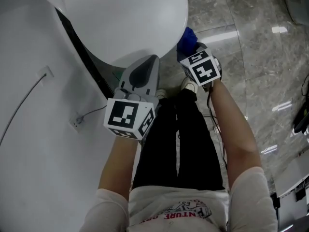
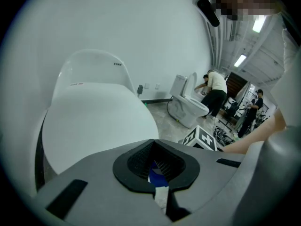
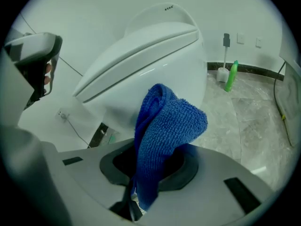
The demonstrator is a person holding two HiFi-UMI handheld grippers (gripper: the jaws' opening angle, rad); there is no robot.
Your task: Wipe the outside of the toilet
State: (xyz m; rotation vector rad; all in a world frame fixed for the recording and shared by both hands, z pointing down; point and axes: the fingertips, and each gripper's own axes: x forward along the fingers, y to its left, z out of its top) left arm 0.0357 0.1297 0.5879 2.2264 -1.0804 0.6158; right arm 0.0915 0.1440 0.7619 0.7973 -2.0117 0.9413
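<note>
Grey marbled floor (image 1: pixel 251 57) running up to a plain white wall (image 1: pixel 29 144), with a socket and cable (image 1: pixel 76 122) low on it. Close by that wall, the white toilet (image 1: pixel 125 18), lid down, bowl front pointing toward the black-trousered legs (image 1: pixel 178 144) of the person. At the floor's far edge along the skirting, in the right gripper view, a green bottle (image 3: pixel 231 76) just beside a toilet brush (image 3: pixel 223 60). Right gripper (image 3: pixel 155 171) clamped on a folded blue cloth (image 3: pixel 164 121), the terry wad sticking up out of the jaws and held just beside the front curve of the bowl, below the lid's rim; touching or a shade apart, impossible to tell. Left gripper (image 2: pixel 157 166) with jaws drawn together on nothing, only a sliver of blue and white showing through the slit, hovering near the wall-side flank of the bowl, off the porcelain. Further back in the left gripper view, a second toilet (image 2: pixel 190 107) with another person (image 2: pixel 214 91) bent over it. As for progress: no damp streak or smear to be seen on lid or bowl, so probably at the very start, cloth readied and brought to the front; lid top, both flanks, base and tank apparently all left to wipe
</note>
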